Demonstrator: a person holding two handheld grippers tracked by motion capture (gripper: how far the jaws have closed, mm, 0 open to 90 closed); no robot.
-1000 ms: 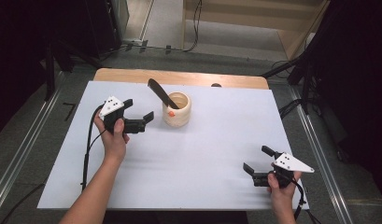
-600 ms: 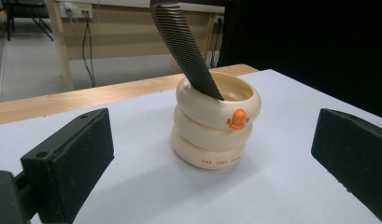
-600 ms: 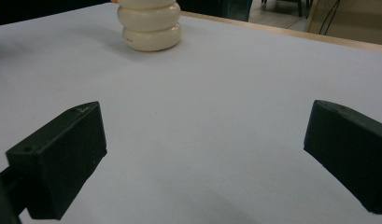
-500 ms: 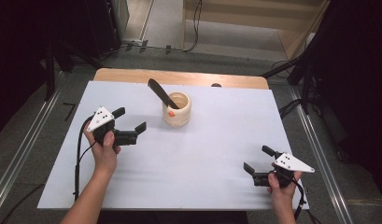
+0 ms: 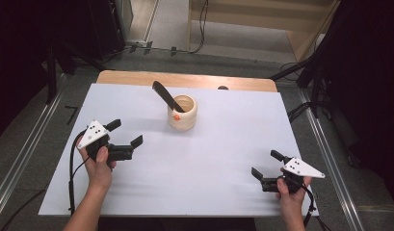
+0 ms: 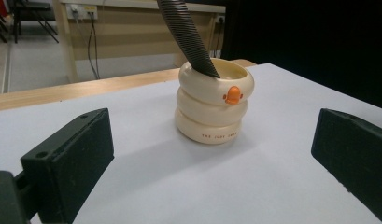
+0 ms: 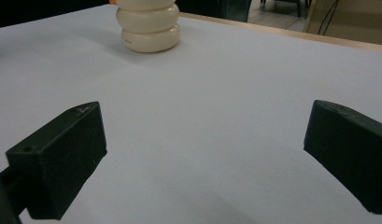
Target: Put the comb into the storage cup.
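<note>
Cream ringed holder (image 5: 182, 112) sits upright on the white worktop (image 5: 223, 159), far-centre, w/ a small orange knob (image 6: 233, 94) on its near side. One dark ribbed handle (image 5: 166, 96) stands in it, leaning far-left over the rim. Your left gripper (image 5: 125, 138) is near-left of the holder, well apart from it, fingers (image 6: 69, 161) spread wide, nothing btwn them. Your right gripper (image 5: 265, 165) hangs at the near-right, fingers (image 7: 58, 154) apart too, over bare sheet.
</note>
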